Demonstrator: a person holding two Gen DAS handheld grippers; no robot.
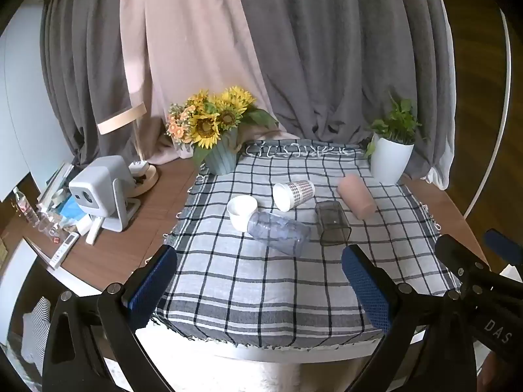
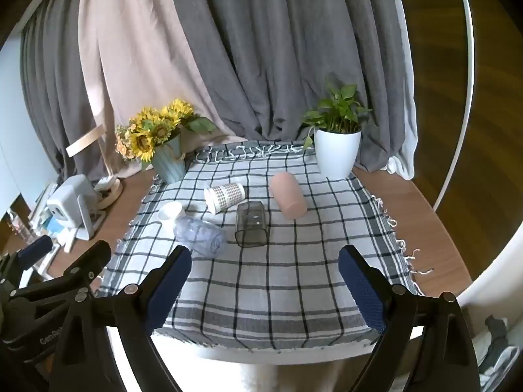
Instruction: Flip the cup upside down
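Several cups sit on a checked cloth (image 1: pixel 248 281). A white cup (image 1: pixel 241 212) stands upright at the left. A clear bluish cup (image 1: pixel 278 232) lies on its side against it. A patterned paper cup (image 1: pixel 293 194), a smoky square cup (image 1: pixel 331 222) and a pink cup (image 1: pixel 356 196) also lie on their sides. They also show in the right wrist view: white (image 2: pixel 170 214), bluish (image 2: pixel 201 236), patterned (image 2: pixel 225 196), smoky (image 2: pixel 251 223), pink (image 2: pixel 288 195). My left gripper (image 1: pixel 258 282) and right gripper (image 2: pixel 265 281) are open and empty, hovering at the cloth's near edge.
A sunflower vase (image 1: pixel 219 156) stands at the cloth's back left, a white potted plant (image 1: pixel 390 160) at back right. A grey device (image 1: pixel 103 192) and clutter lie on the wooden table (image 1: pixel 157 202) at left. Curtains hang behind.
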